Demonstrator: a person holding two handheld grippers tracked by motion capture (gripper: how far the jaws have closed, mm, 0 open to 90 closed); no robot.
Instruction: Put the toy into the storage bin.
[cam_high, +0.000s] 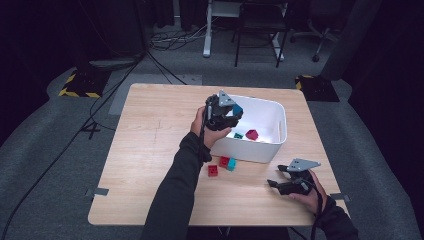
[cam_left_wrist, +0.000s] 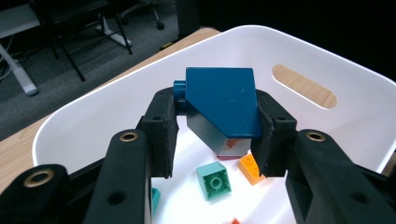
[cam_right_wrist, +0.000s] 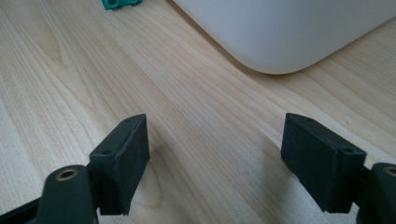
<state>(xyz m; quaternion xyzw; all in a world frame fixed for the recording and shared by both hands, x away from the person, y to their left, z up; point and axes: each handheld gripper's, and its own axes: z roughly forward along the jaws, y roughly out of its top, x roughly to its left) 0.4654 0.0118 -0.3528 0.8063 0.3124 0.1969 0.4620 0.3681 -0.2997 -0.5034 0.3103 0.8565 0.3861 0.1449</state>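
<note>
1. Nearest the high camera, we are resting our right gripper (cam_high: 278, 181) low over the near right part of the wooden table (cam_high: 150, 145), with its jaws standing wide apart and nothing between them.
2. Looking along that gripper's own jaws, we are seeing bare wood grain between the pads, the rounded outer corner of the white bin (cam_right_wrist: 299, 32) ahead, and a green brick (cam_right_wrist: 120, 3) at the top edge.
3. We are holding our left gripper (cam_high: 229, 116) up over the near left rim of the white bin (cam_high: 270, 107), and its jaws are clamped on a dark blue block (cam_left_wrist: 223, 102).
4. In the left gripper view, the pads are pressing the blue block from both sides; the block is sitting tilted, with a round stud sticking out at its upper left, and it is hanging above the bin's inside rather than touching the floor of it.
5. Below the block, inside the bin, we are seeing a green brick (cam_left_wrist: 214, 180) with one stud facing up, an orange brick (cam_left_wrist: 250, 168) just beside it, and a red piece partly hidden under the block.
6. On the table just in front of the bin, two red bricks (cam_high: 218, 166) and a teal brick (cam_high: 231, 164) are lying close together, well apart from our right gripper.
</note>
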